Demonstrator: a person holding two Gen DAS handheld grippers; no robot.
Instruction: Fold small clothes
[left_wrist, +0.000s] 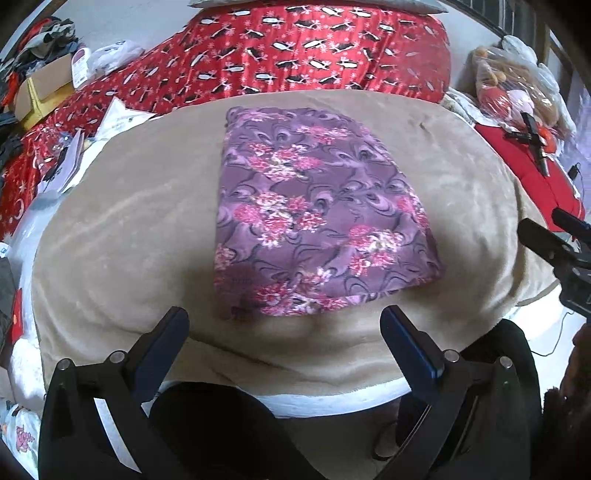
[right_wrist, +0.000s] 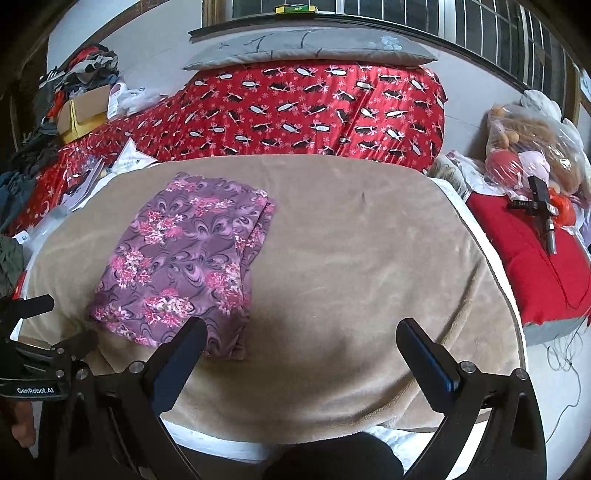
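Observation:
A purple garment with pink flowers (left_wrist: 314, 214) lies folded flat in a rough rectangle on the beige blanket (left_wrist: 129, 229). In the right wrist view the garment (right_wrist: 184, 266) sits left of centre on the blanket (right_wrist: 351, 258). My left gripper (left_wrist: 284, 321) hovers open just short of the garment's near edge, nothing between its fingers. My right gripper (right_wrist: 301, 332) is open too, over bare blanket to the right of the garment, its left finger (right_wrist: 184, 354) near the garment's near right corner. Each gripper shows at the other view's edge: the right gripper (left_wrist: 561, 240) and the left gripper (right_wrist: 44, 347).
A red patterned quilt (right_wrist: 314, 110) is piled behind the blanket with a grey pillow (right_wrist: 306, 48) on top. Boxes, papers and clothes (right_wrist: 81, 99) clutter the left. A red cushion (right_wrist: 535, 266) with a black tool and a bag of soft toys (right_wrist: 532, 147) lie at right.

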